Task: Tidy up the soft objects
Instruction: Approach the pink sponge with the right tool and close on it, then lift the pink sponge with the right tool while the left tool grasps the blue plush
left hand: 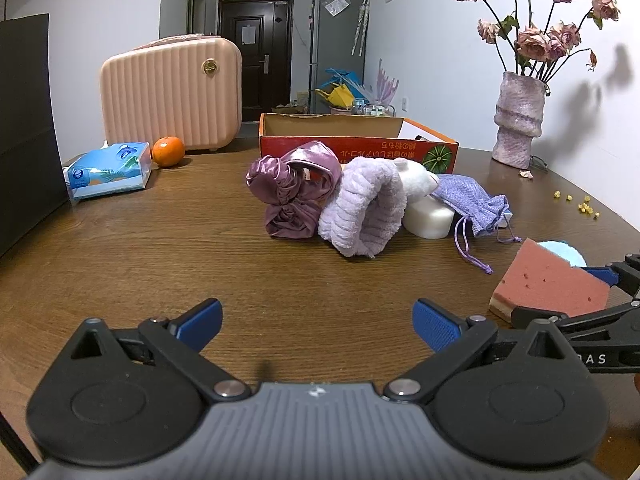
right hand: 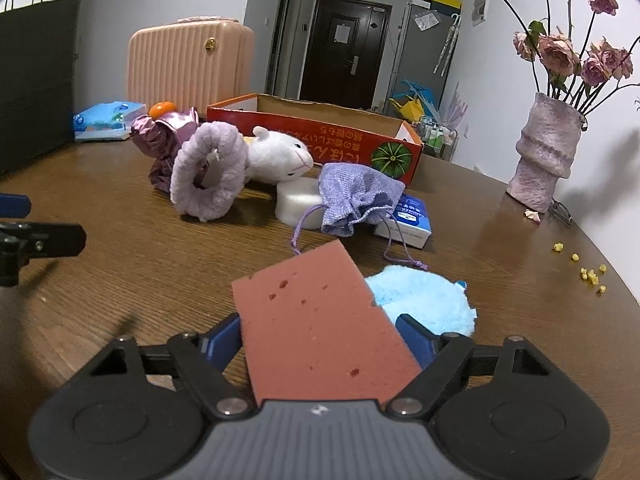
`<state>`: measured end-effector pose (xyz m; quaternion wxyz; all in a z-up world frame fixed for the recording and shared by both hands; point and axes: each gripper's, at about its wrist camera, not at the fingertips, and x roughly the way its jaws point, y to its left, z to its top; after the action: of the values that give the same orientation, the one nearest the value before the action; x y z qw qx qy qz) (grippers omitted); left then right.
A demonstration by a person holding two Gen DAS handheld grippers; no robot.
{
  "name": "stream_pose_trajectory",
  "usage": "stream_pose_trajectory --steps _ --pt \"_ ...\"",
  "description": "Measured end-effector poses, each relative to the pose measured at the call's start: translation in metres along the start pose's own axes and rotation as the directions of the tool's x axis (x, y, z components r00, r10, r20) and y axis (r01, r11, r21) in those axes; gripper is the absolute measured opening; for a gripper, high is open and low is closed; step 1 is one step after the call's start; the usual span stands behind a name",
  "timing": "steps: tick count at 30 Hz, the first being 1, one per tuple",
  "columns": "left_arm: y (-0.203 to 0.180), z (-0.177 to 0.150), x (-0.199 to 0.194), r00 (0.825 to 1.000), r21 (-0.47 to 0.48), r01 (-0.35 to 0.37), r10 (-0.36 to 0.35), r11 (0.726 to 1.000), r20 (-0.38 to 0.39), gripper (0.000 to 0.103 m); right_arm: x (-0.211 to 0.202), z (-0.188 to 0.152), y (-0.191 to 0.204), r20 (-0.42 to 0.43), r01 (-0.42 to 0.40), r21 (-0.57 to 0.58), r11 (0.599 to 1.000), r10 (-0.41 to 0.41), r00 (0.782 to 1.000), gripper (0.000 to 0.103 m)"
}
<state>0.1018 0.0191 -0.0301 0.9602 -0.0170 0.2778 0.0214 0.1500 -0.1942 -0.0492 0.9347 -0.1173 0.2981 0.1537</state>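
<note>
**A:** Where does the sponge sit?

**B:** The reddish sponge (right hand: 316, 320) lies between the blue pads of the right gripper (right hand: 320, 342), and both pads touch its sides, so that gripper is clamped on it. It is at the near right of the wooden table (right hand: 132, 264), partly over a light blue fluffy puff (right hand: 424, 300).

**A:** And the other gripper?

**B:** The left gripper (left hand: 318, 326) has its fingers wide apart with only bare tabletop between them, to the left of the sponge.

**A:** What about the containers?

**B:** The red cardboard box (right hand: 320, 136) stands at the far middle of the table, open on top. From these angles its floor is hidden, so I cannot tell whether anything lies inside. Only its brown inner walls show.

**A:** The rest of the soft things?

**B:** They are heaped on the table just in front of the box: a purple satin cloth (left hand: 292, 192) on the left, a lilac fleece ring (left hand: 360, 208) leaning against it, a white plush toy (right hand: 280, 156) behind, a white block (right hand: 298, 202), and a lilac drawstring pouch (right hand: 356, 196) resting on a blue-and-white packet (right hand: 408, 220).

**A:** Anything else that holds things?

**B:** A pinkish vase (right hand: 546, 152) on the far right holds dried roses (right hand: 560, 52). A peach ribbed case (left hand: 172, 92) stands closed at the far left, with an orange (left hand: 168, 151) and a tissue pack (left hand: 110, 170) beside it.
</note>
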Motion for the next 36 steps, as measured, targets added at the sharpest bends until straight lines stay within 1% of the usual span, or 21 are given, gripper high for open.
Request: stream_pose_trajectory --steps 6,16,21,27,36 --pt "0.0 -0.001 -0.003 1.0 -0.009 -0.001 0.001 1.0 -0.008 0.103 -0.005 -0.001 -0.005 0.024 -0.027 0.034 0.999 0.026 0.999 0.078" --pt "-0.015 0.006 0.0 1.0 0.002 0.01 -0.01 1.0 -0.013 0.103 -0.025 -0.001 -0.024 0.107 -0.062 0.094 0.994 0.052 0.993 0.077" --pt "-0.033 0.012 0.002 1.0 0.028 0.017 -0.017 0.999 -0.005 0.103 -0.033 -0.002 -0.042 0.137 -0.049 0.123 0.991 0.032 0.99 0.077" --pt "-0.06 0.022 0.007 0.999 0.062 0.05 -0.05 0.997 -0.001 0.103 -0.038 -0.003 -0.067 0.165 -0.026 0.159 0.987 -0.001 0.986 0.077" --pt "-0.105 0.037 0.025 0.992 0.085 0.124 -0.124 0.989 -0.014 0.103 -0.039 -0.006 -0.108 0.182 0.006 0.199 0.98 -0.043 0.982 0.077"
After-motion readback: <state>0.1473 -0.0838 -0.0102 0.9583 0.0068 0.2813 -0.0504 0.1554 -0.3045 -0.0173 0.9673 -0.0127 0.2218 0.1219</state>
